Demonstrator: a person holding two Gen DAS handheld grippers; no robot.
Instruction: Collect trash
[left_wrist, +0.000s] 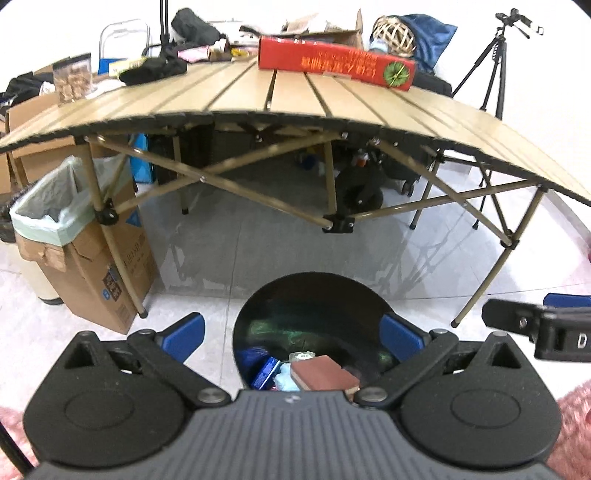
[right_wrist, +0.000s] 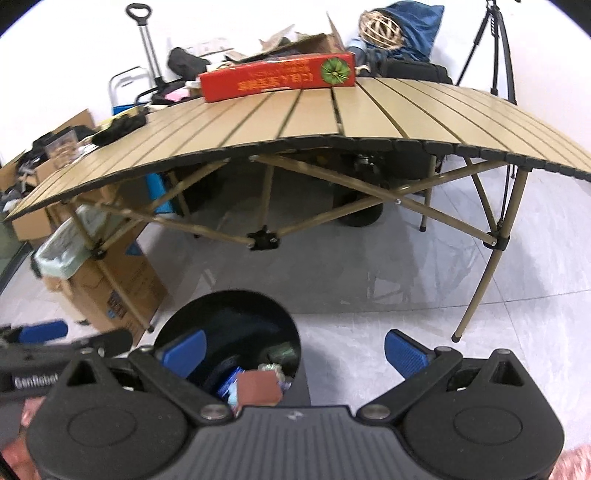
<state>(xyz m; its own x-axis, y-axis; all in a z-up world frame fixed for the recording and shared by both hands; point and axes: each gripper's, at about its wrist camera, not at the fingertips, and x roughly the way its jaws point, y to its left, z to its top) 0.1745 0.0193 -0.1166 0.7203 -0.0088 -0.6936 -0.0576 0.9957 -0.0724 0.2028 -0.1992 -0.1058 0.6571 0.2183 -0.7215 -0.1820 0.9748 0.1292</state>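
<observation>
We hold the left gripper (left_wrist: 291, 334) above a round black trash bin (left_wrist: 258, 306) on the tiled floor, jaws spread wide and empty. Our right gripper (right_wrist: 295, 350) hovers just beside it, equally wide and empty. Inside the bin lie a brown box (left_wrist: 321, 374) and blue wrappers (left_wrist: 264, 371). A slatted folding table (left_wrist: 295, 99) stands beyond.

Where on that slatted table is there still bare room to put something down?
The near half of the table is bare slats, from the front edge back to the red box, and out to the right end. Left of the box, a black cloth takes the corner. The back edge is crowded with a cardboard box, bags and a woven ball.
</observation>
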